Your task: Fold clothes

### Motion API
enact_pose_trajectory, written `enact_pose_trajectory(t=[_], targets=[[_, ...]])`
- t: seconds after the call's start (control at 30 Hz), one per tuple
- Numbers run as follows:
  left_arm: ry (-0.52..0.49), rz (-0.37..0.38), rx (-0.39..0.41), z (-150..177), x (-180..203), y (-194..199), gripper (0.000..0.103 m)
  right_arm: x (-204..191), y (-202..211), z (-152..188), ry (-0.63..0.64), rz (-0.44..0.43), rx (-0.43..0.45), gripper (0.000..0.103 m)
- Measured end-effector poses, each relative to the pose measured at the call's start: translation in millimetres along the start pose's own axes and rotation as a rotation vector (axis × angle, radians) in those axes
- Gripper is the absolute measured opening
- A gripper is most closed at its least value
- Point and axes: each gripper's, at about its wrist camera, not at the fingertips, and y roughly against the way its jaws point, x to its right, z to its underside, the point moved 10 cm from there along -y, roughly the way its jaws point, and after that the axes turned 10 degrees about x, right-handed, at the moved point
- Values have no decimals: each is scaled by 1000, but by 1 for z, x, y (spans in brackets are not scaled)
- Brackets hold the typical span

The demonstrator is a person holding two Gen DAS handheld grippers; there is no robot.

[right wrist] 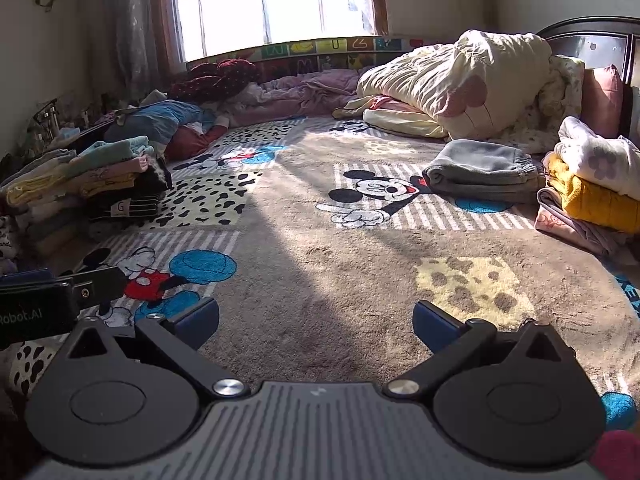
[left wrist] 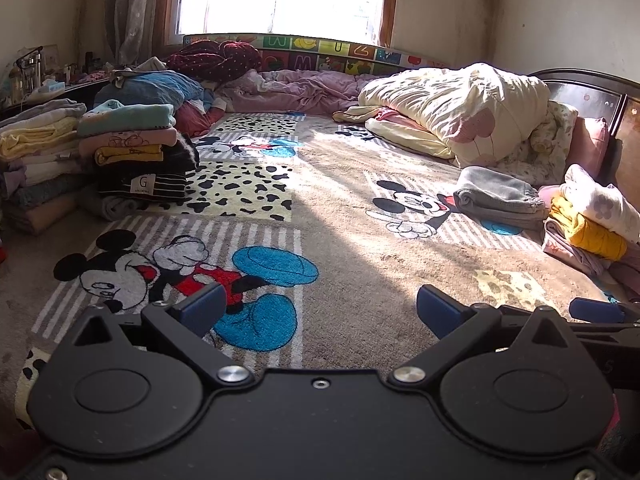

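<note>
My left gripper (left wrist: 320, 312) is open and empty, low over the Mickey Mouse blanket (left wrist: 340, 248). My right gripper (right wrist: 316, 324) is open and empty too, just to its right; it shows at the edge of the left wrist view (left wrist: 596, 310). A folded grey garment (left wrist: 498, 196) lies at the right, also in the right wrist view (right wrist: 480, 172). Beside it sits a loose pile with a yellow piece and a white flowered piece (right wrist: 592, 184). Stacks of folded clothes (left wrist: 128, 148) stand at the left, also in the right wrist view (right wrist: 100, 176).
A rumpled cream duvet (left wrist: 460, 100) and pink bedding (left wrist: 296, 88) lie at the far side under the window. A dark headboard (left wrist: 592, 96) bounds the right. A dark red bundle (left wrist: 216, 58) and blue clothes (left wrist: 160, 88) sit at the back left.
</note>
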Motion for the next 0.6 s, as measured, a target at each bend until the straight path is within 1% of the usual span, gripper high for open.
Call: enact_pose_trajectory(t=[0.4, 0.5, 0.6], targets=[[19, 1, -13, 3, -7, -6, 103, 1, -3, 3, -3, 5, -5, 102], [48, 0, -18, 3, -15, -9, 103, 0, -5, 2, -16, -6, -4, 102], [108, -15, -14, -1, -35, -12, 103, -8, -10, 0, -23, -35, 6, 102]])
